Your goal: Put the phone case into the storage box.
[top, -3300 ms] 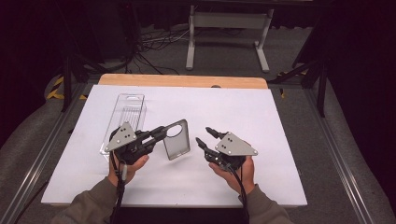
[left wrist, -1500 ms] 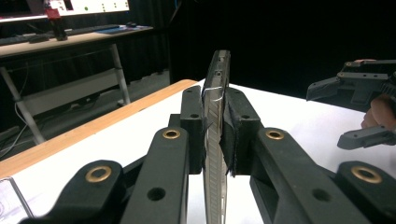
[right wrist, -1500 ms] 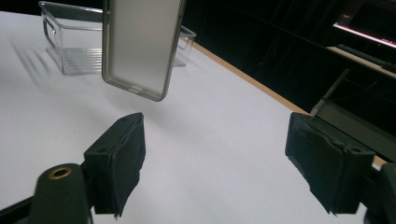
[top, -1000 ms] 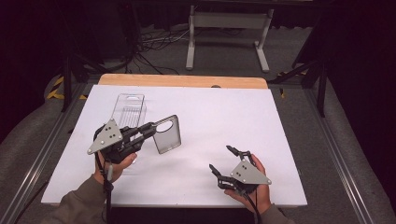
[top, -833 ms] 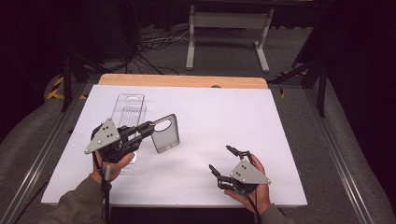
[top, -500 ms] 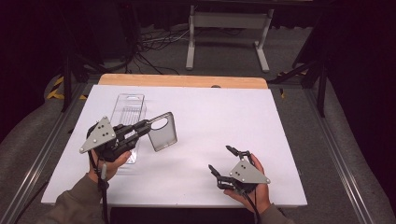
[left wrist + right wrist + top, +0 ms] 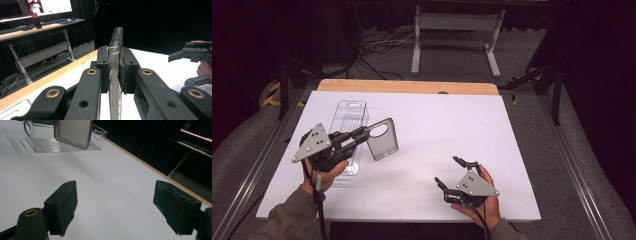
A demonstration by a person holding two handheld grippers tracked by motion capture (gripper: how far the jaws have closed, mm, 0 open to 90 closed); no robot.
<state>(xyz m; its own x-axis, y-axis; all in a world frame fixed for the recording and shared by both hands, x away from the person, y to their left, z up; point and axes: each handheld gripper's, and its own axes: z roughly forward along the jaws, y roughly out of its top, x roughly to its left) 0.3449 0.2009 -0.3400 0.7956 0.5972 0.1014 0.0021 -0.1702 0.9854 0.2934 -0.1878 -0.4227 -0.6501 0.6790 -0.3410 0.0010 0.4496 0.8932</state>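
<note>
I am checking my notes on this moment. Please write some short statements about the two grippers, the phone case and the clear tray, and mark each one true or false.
1. The left gripper is shut on the phone case. True.
2. The right gripper holds the clear tray. False: its jaws stand wide apart, with nothing between them, and the tray is far from it.
3. The phone case lies flat on the table. False: it is held up, above the table.
4. The clear tray lies on the person's left part of the table. True.
5. The left gripper's pads press on the two faces of the case. True.
</note>
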